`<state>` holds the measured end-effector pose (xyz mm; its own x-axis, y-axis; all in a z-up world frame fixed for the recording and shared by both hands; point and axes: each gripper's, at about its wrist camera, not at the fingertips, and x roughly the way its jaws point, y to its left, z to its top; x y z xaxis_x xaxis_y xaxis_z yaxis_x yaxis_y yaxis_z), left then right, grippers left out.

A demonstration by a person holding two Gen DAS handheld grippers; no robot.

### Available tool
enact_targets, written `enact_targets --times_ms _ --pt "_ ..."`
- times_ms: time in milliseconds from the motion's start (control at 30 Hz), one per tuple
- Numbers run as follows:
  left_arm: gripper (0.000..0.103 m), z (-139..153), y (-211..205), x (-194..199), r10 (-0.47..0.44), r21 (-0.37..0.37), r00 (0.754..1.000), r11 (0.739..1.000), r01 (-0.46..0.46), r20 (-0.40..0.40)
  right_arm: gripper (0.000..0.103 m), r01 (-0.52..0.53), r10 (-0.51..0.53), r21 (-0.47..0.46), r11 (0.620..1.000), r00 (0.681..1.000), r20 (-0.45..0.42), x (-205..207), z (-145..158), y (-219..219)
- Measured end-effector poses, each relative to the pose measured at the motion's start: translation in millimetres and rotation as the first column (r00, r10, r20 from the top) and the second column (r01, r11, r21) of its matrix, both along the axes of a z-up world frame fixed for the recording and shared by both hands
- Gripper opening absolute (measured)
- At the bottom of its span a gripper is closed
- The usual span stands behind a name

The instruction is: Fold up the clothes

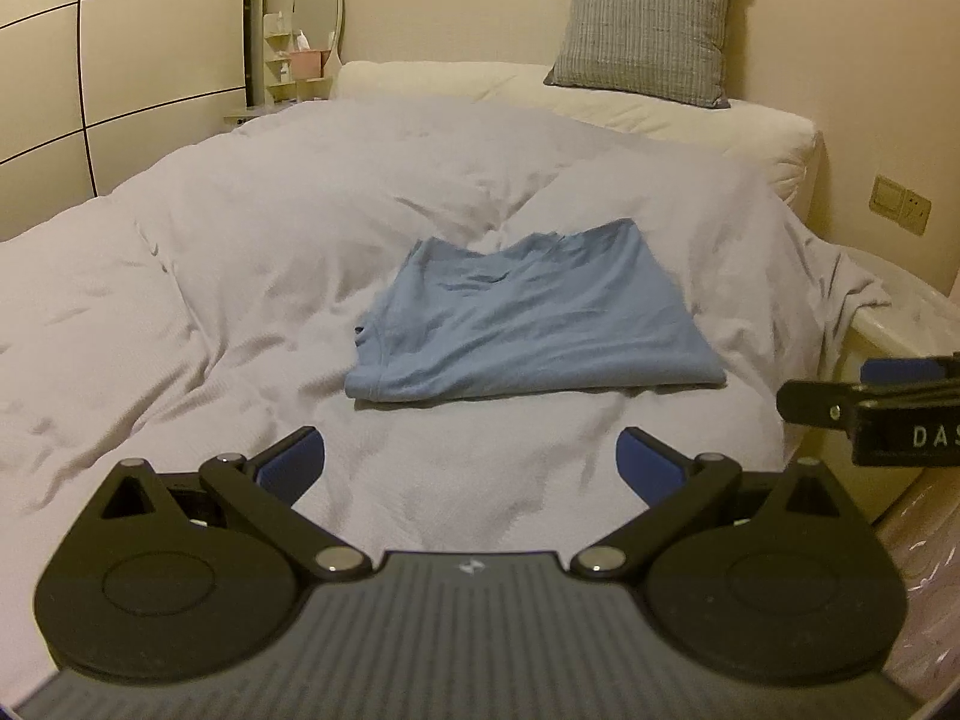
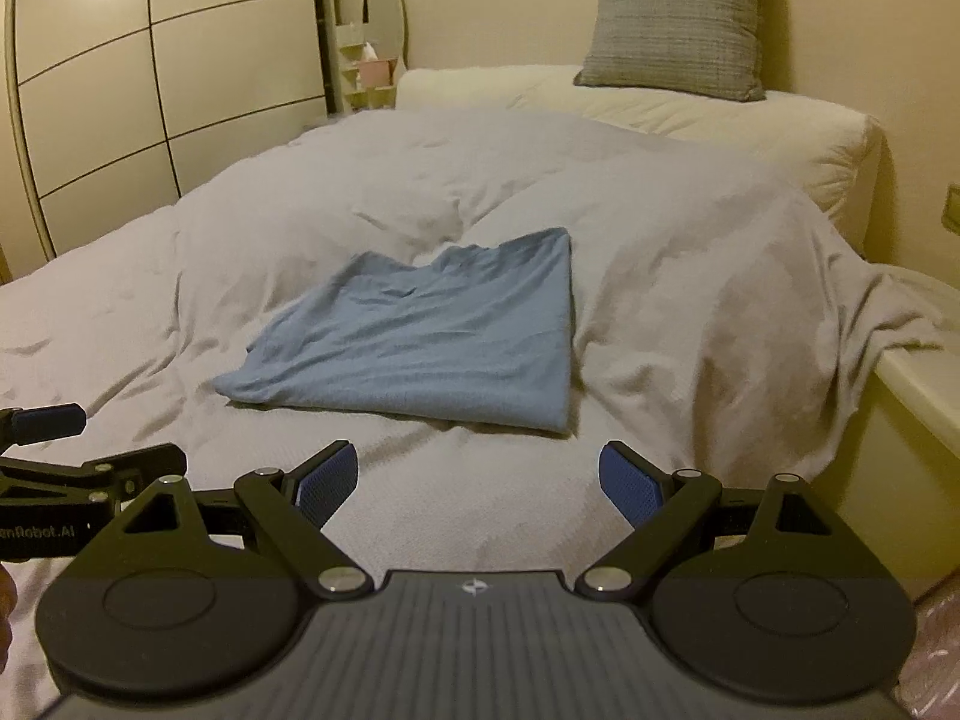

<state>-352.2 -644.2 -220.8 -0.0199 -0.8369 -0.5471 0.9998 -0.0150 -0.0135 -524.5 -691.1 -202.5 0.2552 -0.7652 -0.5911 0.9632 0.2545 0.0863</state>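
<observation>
Left gripper (image 1: 471,465) jaws wide apart and empty, right gripper (image 2: 480,483) alongside, likewise spread, both angled downward

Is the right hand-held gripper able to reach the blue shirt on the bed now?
Probably yes. The right hand-held gripper is open and empty, and only bare duvet lies between it and the folded blue shirt.

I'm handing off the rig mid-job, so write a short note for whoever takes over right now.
Left tongs: open, holding nothing, above the duvet short of the shirt.
Right tongs: open, holding nothing, beside the left ones.
Blue shirt: lies folded into a rough rectangle mid-bed, touched by neither tongs.
Done: the shirt looks folded, though its far edge is uneven.
Left: perhaps straighten that edge or fold once more; no other clothes are in view.
</observation>
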Motion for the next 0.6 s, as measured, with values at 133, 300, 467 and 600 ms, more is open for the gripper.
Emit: enact_targets --times_ms 133,300,467,600 --pt "0.102 9 12 -6 -0.007 -0.012 1.000 1.000 0.007 -0.010 0.089 0.017 -0.017 0.001 1.000 1.000 0.001 -6 8 15" --pt "0.102 15 27 -11 0.000 -0.010 1.000 1.000 0.000 -0.018 0.089 0.034 -0.034 -0.004 0.999 0.999 -0.010 -14 18 32" --pt "0.102 18 39 -13 0.015 -0.002 1.000 1.000 -0.015 -0.023 0.089 0.019 -0.019 -0.007 1.000 1.000 -0.001 -20 24 46" --pt "0.102 21 48 -16 0.025 -0.004 0.999 1.000 -0.025 -0.020 0.089 0.018 -0.018 -0.008 1.000 1.000 0.007 -25 26 56"
